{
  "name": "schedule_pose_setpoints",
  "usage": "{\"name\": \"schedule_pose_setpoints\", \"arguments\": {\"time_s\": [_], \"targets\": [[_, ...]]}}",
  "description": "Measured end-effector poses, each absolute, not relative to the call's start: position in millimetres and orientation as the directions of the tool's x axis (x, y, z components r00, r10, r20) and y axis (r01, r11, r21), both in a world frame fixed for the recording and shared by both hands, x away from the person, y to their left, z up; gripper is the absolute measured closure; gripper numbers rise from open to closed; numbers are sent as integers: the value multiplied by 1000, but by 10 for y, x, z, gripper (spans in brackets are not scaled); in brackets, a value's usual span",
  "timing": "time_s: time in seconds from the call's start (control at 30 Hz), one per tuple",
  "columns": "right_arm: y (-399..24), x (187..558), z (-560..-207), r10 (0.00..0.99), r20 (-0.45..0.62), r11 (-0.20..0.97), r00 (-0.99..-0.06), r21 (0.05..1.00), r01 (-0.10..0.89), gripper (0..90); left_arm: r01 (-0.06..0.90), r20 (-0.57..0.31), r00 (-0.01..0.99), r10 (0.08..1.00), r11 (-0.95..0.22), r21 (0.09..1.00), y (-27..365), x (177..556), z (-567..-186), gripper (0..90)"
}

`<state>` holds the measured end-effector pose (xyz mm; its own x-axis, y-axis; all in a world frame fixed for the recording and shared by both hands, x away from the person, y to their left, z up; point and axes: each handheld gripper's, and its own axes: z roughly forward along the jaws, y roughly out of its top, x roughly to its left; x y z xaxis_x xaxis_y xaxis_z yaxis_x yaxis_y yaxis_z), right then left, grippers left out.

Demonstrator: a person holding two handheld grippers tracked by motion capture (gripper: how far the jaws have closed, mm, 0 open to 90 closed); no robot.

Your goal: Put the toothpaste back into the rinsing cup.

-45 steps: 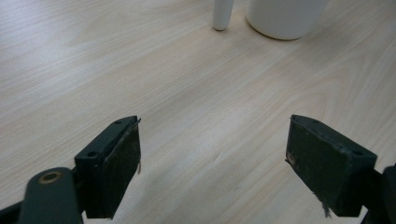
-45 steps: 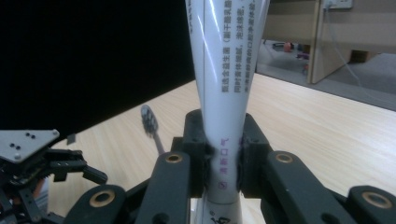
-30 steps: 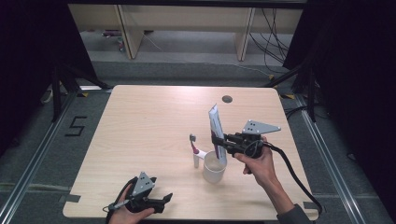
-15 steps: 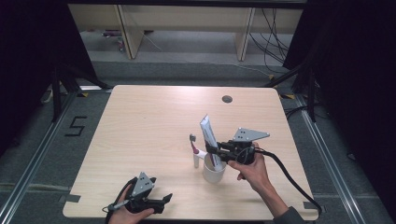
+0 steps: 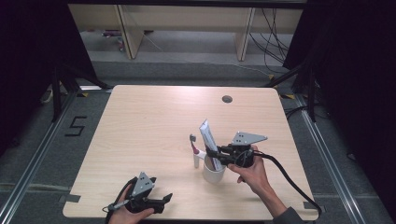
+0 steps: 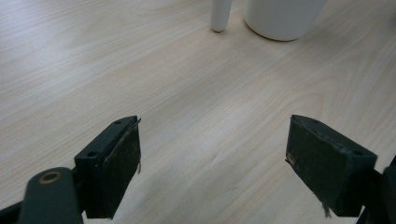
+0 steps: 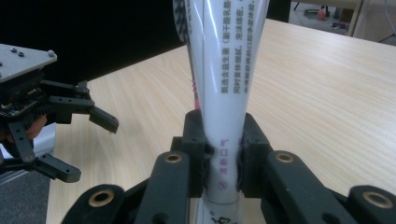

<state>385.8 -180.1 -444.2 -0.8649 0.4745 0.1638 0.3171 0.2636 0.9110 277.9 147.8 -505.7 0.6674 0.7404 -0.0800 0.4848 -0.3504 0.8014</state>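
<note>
1 tool [image 7: 223, 163] clamps toothpaste tube [image 7: 224, 93] above white cup [image 5: 214, 173].

— What's the tube [image 5: 208, 140] like?
— White toothpaste tube, printed text and purple marks, flat crimped end uppermost, leaning slightly. Its lower end sits in the white cup [image 5: 214, 174]; it is pinched near its lower part.
— And the cup?
— Plain, round, upright on the bench [image 5: 154, 121], near the front edge, right of centre.
— Anything beside it?
— A toothbrush [image 5: 194, 150], white handle with pink, stands just left of the cup, bristles up.
</note>
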Motion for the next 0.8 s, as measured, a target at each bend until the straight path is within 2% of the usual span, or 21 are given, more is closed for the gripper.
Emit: {"name": "schedule_pose_setpoints", "arguments": {"time_s": [0.07,0.57,0.6,0.77,0.8], "targets": [[-1791,3872,-4466,452,160,268,-877,914,305,769,481,-81,669,739,-347,805,1479,2790,-5056,173],[-1791,3840,-4526,477,136,327,-869,890,319,764,483,-86,673,735,-348,803,1477,2783,-5063,173],[-1783,3822,-4528,473,171,318,-864,881,349,763,480,-79,672,736,-352,804,1480,2788,-5061,173],[-1810,3832,-4541,480,132,345,-867,880,325,763,482,-81,674,735,-354,801,1482,2785,-5061,173],[-1804,3810,-4543,483,163,340,-861,871,355,763,480,-80,670,738,-349,805,1479,2789,-5062,173]]}}
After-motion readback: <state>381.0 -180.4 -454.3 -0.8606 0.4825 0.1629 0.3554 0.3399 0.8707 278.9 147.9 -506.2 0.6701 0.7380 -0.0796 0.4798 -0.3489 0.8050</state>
